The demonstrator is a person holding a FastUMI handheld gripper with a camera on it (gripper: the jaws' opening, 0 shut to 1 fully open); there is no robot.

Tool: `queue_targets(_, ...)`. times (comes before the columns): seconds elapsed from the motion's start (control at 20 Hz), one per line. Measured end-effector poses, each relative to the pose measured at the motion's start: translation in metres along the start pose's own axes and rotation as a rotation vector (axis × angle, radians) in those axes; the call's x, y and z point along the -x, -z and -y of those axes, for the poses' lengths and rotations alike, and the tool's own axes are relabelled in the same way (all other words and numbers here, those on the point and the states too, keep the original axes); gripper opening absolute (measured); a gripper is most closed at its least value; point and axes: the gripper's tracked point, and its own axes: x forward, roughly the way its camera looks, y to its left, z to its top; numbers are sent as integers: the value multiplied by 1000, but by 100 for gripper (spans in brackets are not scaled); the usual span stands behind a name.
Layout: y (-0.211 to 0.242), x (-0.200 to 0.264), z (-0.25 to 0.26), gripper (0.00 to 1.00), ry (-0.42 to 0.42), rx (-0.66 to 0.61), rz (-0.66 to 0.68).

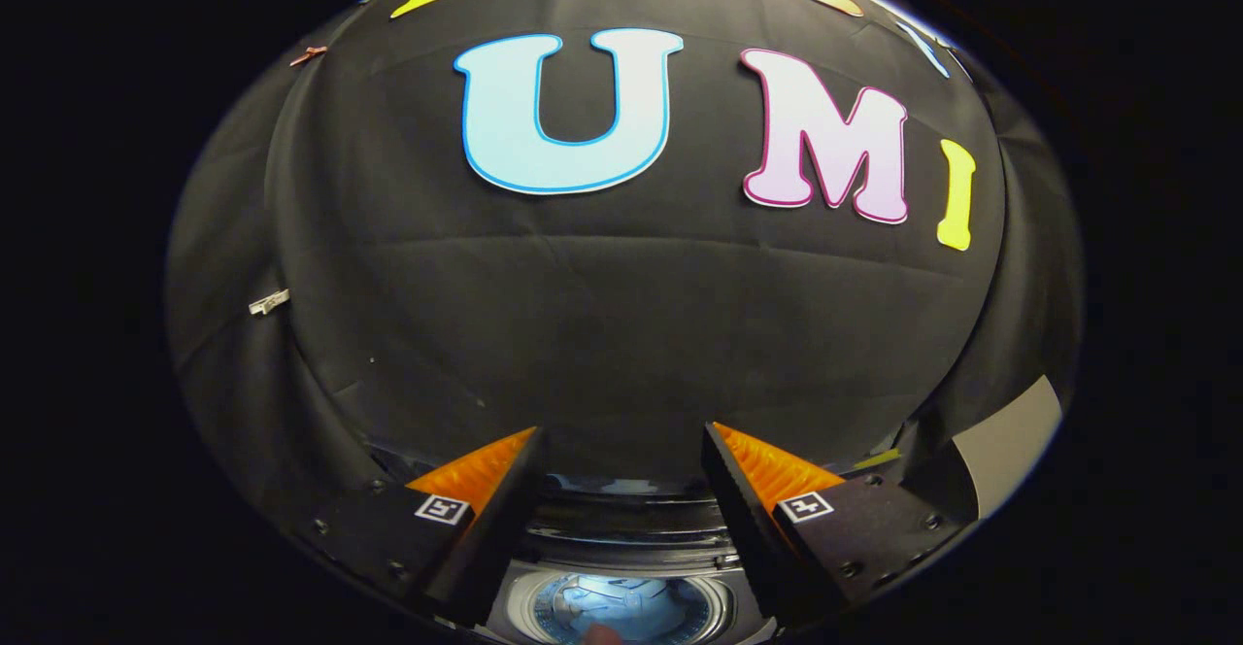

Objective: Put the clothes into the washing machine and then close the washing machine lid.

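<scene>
My gripper's fingers [486, 475] hide the washing machine [621, 567] sides; its drum [621, 611] is cut off below them.

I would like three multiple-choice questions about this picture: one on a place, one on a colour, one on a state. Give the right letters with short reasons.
1. Where is the round washing machine drum opening?
A. between and below the gripper's fingers
B. high on the black cloth wall
C. beside the grey card

2. What colour is the cloth wall?
A. white
B. black
C. green

3. What is the state of the gripper?
A. shut on clothes
B. shut, holding nothing
C. open, holding nothing

Answers: 1 A, the drum shows in the gap low between the fingers. 2 B, the cloth is dark black. 3 C, the fingers stand wide apart with nothing between them.
</scene>
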Motion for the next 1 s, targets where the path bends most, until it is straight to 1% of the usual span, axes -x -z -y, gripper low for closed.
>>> queue_targets(0.1, 7, -1, 5, 99, 19, -6, -19)
queue_targets(0.2, 9, 1, 3, 100, 16, -49, -13)
queue_targets(0.35, 12, 8, 3, 100, 26, -48, -24)
queue_targets(0.5, 21, 25, 3, 100, 31, -35, -39)
queue_targets(0.7, 35, 57, 3, 100, 42, -43, 12)
queue_targets(1.0, 62, 95, 1, 100, 27, -43, 33)
